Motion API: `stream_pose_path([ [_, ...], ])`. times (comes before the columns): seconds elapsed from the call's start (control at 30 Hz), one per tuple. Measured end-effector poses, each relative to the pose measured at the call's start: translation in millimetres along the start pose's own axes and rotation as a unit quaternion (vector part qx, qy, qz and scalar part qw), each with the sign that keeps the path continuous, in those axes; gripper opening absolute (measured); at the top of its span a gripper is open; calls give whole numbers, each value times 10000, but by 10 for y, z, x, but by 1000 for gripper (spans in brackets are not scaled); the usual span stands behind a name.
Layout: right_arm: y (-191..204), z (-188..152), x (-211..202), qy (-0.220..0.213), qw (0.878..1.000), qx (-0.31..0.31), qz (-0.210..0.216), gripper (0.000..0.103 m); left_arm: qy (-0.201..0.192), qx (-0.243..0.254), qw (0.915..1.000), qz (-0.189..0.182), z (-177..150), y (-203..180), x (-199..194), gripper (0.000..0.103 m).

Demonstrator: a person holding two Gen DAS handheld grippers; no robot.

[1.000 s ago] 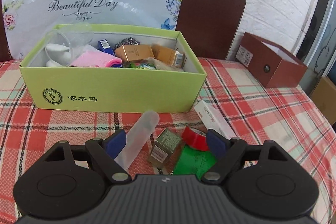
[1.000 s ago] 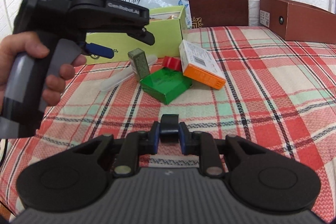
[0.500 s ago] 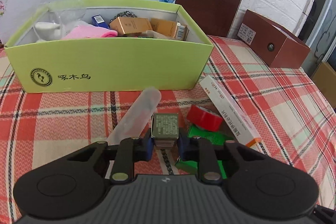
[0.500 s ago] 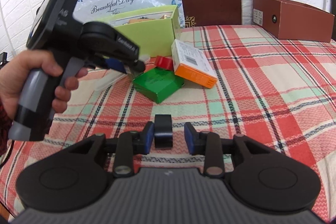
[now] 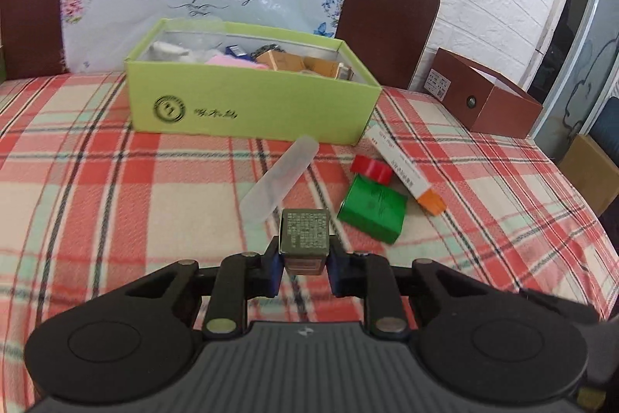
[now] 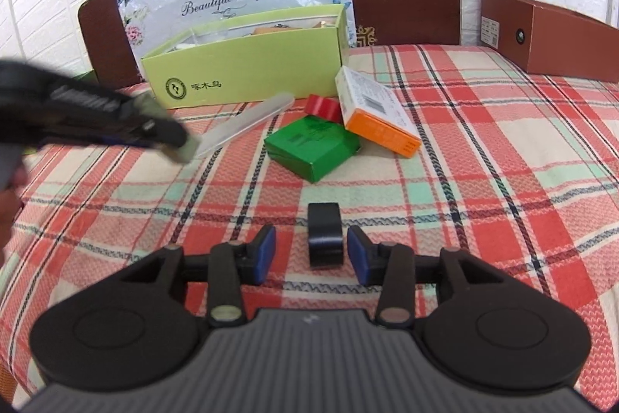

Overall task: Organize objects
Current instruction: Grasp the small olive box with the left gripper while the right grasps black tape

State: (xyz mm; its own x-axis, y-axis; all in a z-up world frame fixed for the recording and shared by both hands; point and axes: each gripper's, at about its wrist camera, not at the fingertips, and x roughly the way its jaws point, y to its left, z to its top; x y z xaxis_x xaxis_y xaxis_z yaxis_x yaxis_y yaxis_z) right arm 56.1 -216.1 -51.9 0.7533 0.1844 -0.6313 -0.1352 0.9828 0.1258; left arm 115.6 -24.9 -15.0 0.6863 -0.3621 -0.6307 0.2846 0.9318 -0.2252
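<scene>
Olive box (image 5: pixel 305 233), small and printed, now sits clamped between the jaws of the left gripper (image 5: pixel 303 264) and hangs clear of the table (image 5: pixel 96 204). Half a second ago those jaws had just closed on it down among the loose things; a second ago they stood wide apart above it. The lift has pulled it away from the frosted tube (image 5: pixel 279 179) and the green carton (image 5: pixel 372 209), which both lie where they were. In the right wrist view the left gripper is a motion-blurred shape at the left edge, so it looks to be travelling.

Right gripper (image 6: pixel 311 254): jaws apart, a black clip (image 6: pixel 325 239) lying on the cloth between the blue pads, touched by neither. A second ago they were shut on it, so it has been let go.

Meaning: one item is picked, and the likely destination is the lime-green box (image 5: pixel 247 111), already part filled, at the far side. Left on the cloth: tube, green carton, red tape roll (image 5: pixel 371 168), white-and-orange carton (image 5: pixel 402 170), black clip.

Risk: the grip is on the box's lower part, so it may pivot.
</scene>
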Motion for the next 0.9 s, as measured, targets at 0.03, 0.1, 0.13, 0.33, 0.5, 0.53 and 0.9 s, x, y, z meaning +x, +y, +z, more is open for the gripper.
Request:
stream_pose_path([
  [0.03,6,2,0,3,10000,2,-13,40,9,-21,10000,57,-54,22,-38,23],
  [0.1,18,2,-10,0,10000,-3,-21,40,55,-70,9999,133,-166,68,-99,23],
  [0.13,22,-1,-21,-6,10000,-9,-15,40,91,-114,9998,152,-214,92,-119,23],
  [0.33,31,-28,-31,9,9999,-57,-115,40,215,-320,9987,324,-493,246,-191,23],
  [0.5,41,-2,85,82,9995,-167,-251,40,201,-404,9982,401,-611,307,-301,44],
  [0.53,39,11,116,106,9995,-167,-244,40,192,-413,9979,468,-633,315,-324,53],
  [0.9,192,8,26,143,9986,-404,298,18,387,-72,9988,307,-677,301,-261,26],
])
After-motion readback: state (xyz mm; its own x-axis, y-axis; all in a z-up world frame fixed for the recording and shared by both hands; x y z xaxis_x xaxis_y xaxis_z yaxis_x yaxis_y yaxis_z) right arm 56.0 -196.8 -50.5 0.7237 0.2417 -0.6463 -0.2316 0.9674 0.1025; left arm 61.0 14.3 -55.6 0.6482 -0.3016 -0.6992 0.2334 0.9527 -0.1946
